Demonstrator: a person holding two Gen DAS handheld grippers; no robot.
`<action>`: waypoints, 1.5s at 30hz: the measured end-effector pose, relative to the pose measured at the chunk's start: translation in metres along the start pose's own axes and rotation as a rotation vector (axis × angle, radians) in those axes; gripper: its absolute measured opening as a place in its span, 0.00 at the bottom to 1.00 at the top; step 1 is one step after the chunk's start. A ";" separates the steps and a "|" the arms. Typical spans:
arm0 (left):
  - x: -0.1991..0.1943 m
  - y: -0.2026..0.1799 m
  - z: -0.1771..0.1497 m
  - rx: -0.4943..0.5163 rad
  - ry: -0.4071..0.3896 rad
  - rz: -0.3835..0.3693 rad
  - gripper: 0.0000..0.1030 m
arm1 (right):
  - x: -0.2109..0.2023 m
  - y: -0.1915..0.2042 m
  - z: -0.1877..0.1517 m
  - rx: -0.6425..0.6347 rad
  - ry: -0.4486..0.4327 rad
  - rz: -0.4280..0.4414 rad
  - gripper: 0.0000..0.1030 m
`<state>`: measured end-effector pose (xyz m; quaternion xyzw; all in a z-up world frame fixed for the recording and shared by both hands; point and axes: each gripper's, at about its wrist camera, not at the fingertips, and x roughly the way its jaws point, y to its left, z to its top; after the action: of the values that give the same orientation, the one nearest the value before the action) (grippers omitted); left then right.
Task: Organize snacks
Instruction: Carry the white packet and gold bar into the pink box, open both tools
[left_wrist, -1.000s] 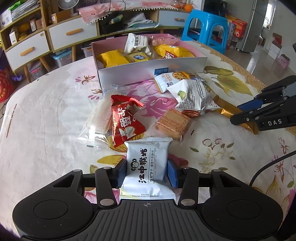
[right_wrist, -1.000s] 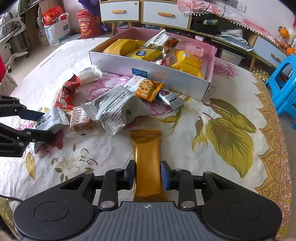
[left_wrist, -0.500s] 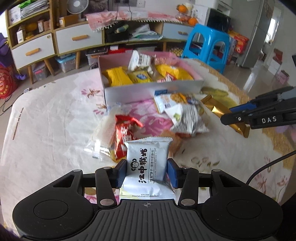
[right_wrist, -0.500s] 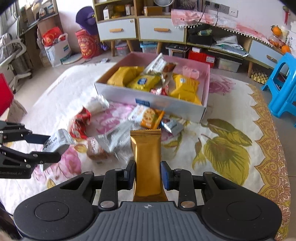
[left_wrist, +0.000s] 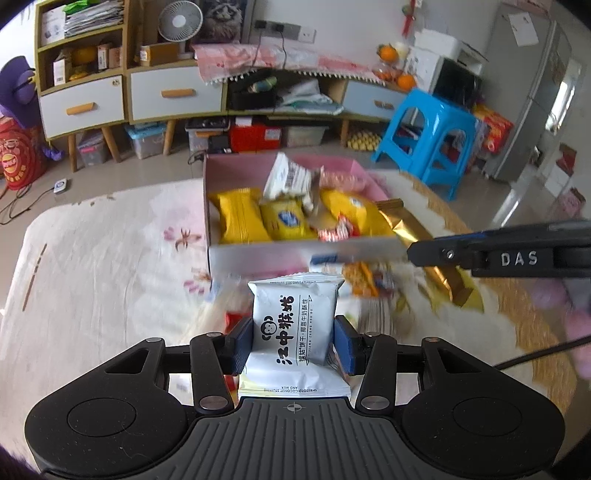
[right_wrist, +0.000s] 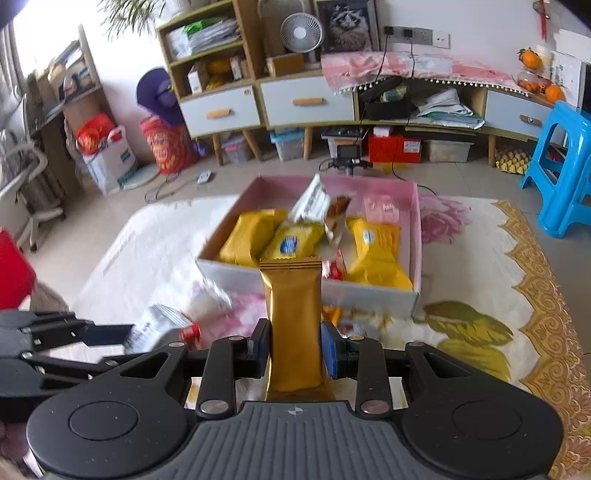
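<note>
Both hand-held grippers are carrying snacks above the table (right_wrist: 517, 258), short of the open snack box (left_wrist: 258, 254) standing toward its far edge. The left gripper (left_wrist: 293, 343) is clamping its blue pads on the sides of a white biscuit packet (left_wrist: 295, 325); the right gripper (right_wrist: 294, 347) is pinching a slim gold bar (right_wrist: 293, 325) at mid-length, its top half standing free above the pads.

Both wrappers are looking light and air-filled, so they are likely crushing easily and sliding on their glossy film; a side grip across the body, clear of the crimped end seals, is probably the safest hold. The gold bar is appearing stiffer and narrower, and a grip low on it may let it tip.

The left wrist view is showing the gold bar from the side, overlapping the box's right-hand near corner, and loose packets (left_wrist: 365, 280) blurred along the box's near wall. The right wrist view is showing the box interior more squarely, with yellow packets (right_wrist: 373, 251) crowding the near half and free pink floor toward the back right corner.
</note>
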<state>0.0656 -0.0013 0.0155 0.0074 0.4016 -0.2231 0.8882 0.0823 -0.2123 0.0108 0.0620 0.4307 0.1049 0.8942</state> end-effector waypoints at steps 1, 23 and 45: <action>0.002 0.000 0.004 -0.005 -0.007 0.004 0.42 | 0.001 0.000 0.003 0.006 -0.007 -0.001 0.20; 0.065 0.010 0.049 -0.122 -0.134 0.139 0.42 | 0.052 -0.028 0.034 0.154 -0.095 -0.060 0.20; 0.110 0.022 0.053 -0.178 -0.191 0.207 0.43 | 0.093 -0.043 0.032 0.268 -0.152 -0.091 0.20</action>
<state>0.1755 -0.0350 -0.0306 -0.0512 0.3306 -0.0936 0.9377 0.1694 -0.2326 -0.0490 0.1689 0.3743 0.0007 0.9118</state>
